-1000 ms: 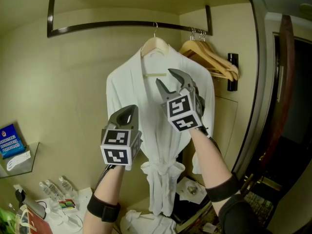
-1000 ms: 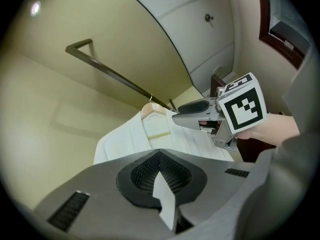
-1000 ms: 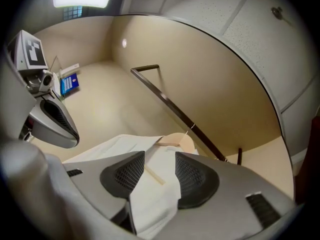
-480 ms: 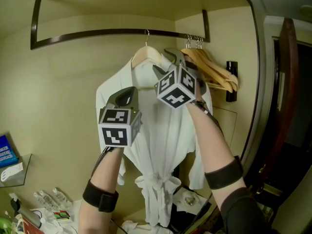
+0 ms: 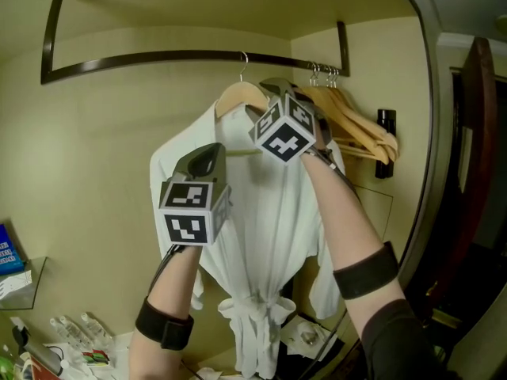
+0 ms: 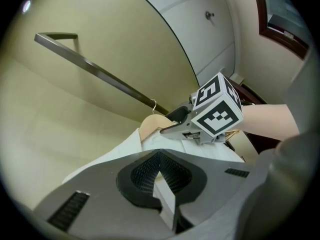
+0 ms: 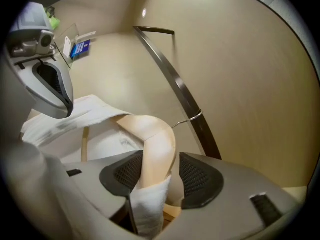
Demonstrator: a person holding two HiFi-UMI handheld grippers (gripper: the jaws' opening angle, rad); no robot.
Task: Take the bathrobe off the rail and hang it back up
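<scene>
A white bathrobe [image 5: 261, 236] hangs on a wooden hanger [image 5: 238, 95], whose hook sits on the dark rail [image 5: 158, 56]. My right gripper [image 5: 273, 89] is raised to the hanger's right shoulder. In the right gripper view, the wooden shoulder [image 7: 155, 139] and a fold of robe collar lie between the pads [image 7: 200, 176]. The jaws are closing, with a gap still showing on one side. My left gripper [image 5: 207, 155] is shut and empty, held in front of the robe's left shoulder. The left gripper view shows the right gripper [image 6: 175, 124] at the hanger [image 6: 152, 124].
Two or three bare wooden hangers [image 5: 356, 121] hang at the rail's right end by the wall. A small shelf [image 5: 20, 279] sits low on the left, with bottles [image 5: 71, 327] below it. A dark door frame [image 5: 467, 172] stands to the right.
My right gripper rose from the robe's chest up to the hanger's right shoulder, which now lies between its jaws. The left gripper lifted slightly and stayed shut.
</scene>
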